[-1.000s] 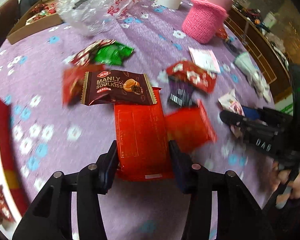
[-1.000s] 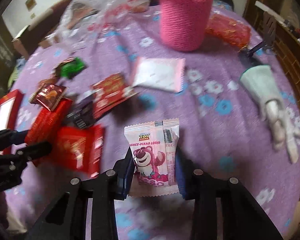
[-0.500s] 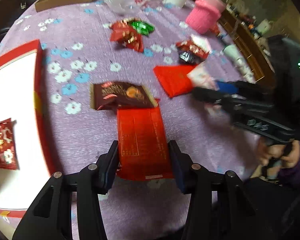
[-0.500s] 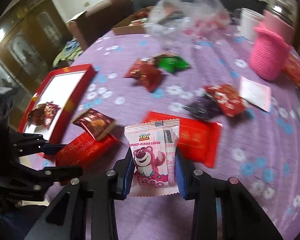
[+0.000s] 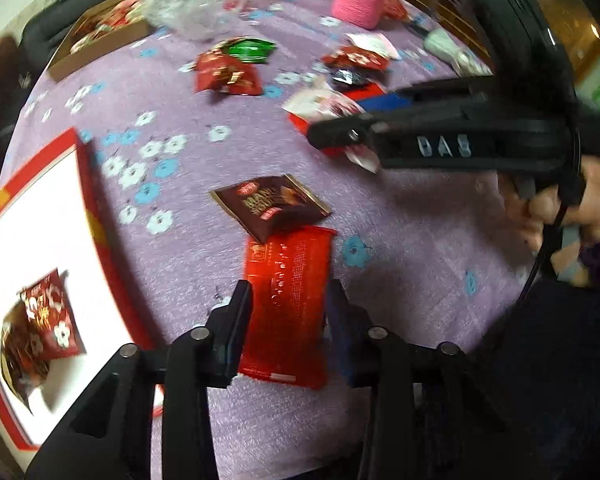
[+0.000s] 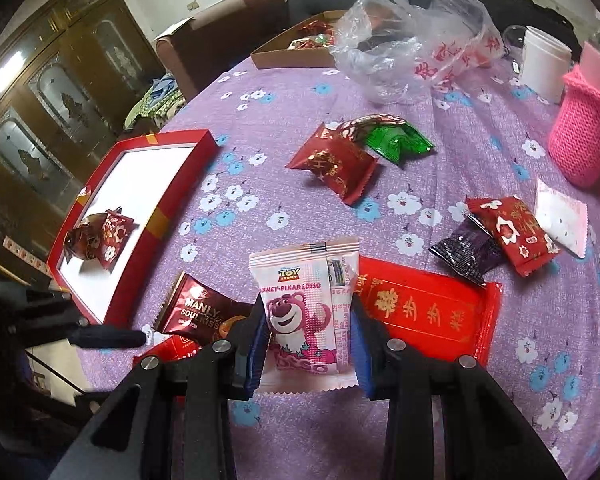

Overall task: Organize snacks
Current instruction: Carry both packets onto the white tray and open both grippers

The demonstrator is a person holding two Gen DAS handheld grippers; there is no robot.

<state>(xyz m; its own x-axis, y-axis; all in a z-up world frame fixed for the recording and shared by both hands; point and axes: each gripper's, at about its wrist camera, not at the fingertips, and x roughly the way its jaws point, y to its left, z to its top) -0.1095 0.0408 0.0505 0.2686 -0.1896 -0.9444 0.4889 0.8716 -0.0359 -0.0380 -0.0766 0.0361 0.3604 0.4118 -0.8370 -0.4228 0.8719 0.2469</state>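
L gripper [image 5: 286, 320] jaws closing, pinching red snack pack [image 5: 288, 300] across its width, pack poking fwd btwn fingers, R gripper [image 6: 309, 330] clamped on pink bear pouch [image 6: 306, 312] at mid-body, brown cookie pack [image 5: 270, 206] just beyond on purple cloth [image 5: 180, 240], red tray [image 6: 162, 216] w/ one red snack further left

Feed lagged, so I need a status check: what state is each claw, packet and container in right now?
Left claw: closing on red packet.
Right claw: shut on pink packet.
Red tray: open, two packets inside.
Brown packet: lying on cloth.
Plastic bag: crumpled, open.
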